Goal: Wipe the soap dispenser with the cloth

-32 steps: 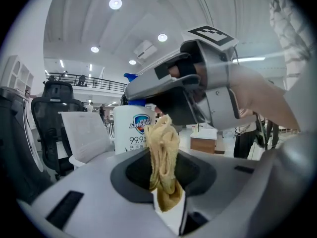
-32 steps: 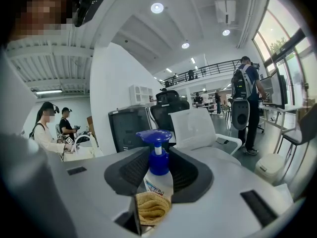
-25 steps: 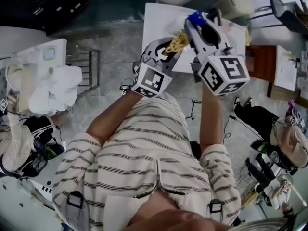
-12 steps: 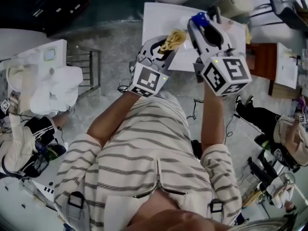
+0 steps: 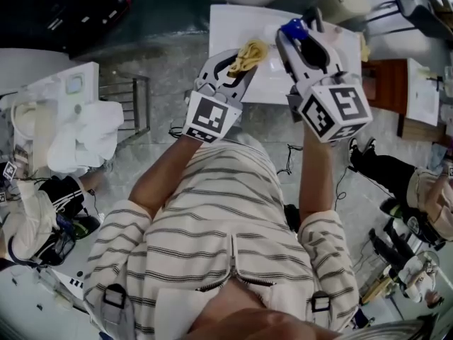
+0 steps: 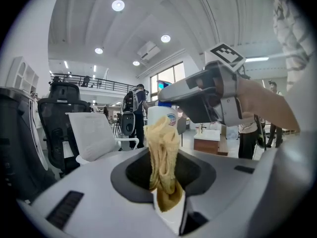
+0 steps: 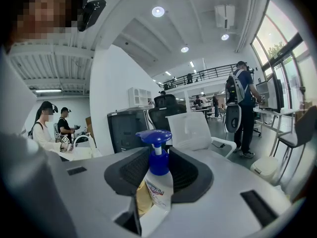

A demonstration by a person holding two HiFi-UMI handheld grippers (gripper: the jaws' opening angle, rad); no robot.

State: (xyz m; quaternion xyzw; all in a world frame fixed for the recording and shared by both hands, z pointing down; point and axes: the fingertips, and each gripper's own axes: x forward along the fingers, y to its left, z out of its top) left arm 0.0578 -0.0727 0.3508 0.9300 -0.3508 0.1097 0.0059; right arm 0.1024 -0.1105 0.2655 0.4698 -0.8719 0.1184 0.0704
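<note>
Looking at head view: left tongs (image 5: 241,61) and right tongs (image 5: 301,35) raised over white table (image 5: 230,27), tips near each other, so cloth (image 5: 250,50) can reach soap dispenser (image 5: 291,27).

Left gripper view: jaws almost closed, pinching cloth upright, loose end at dispenser just behind.

Right gripper view: jaws partly open, clamped on dispenser body, pump upward, probably steadying it for wiping. Cloth beside its left side.

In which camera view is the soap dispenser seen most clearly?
The right gripper view: the soap dispenser stands close, with its neck and label plain to see. The head view shows only its blue pump top; in the left gripper view the cloth hides most of it.
</note>
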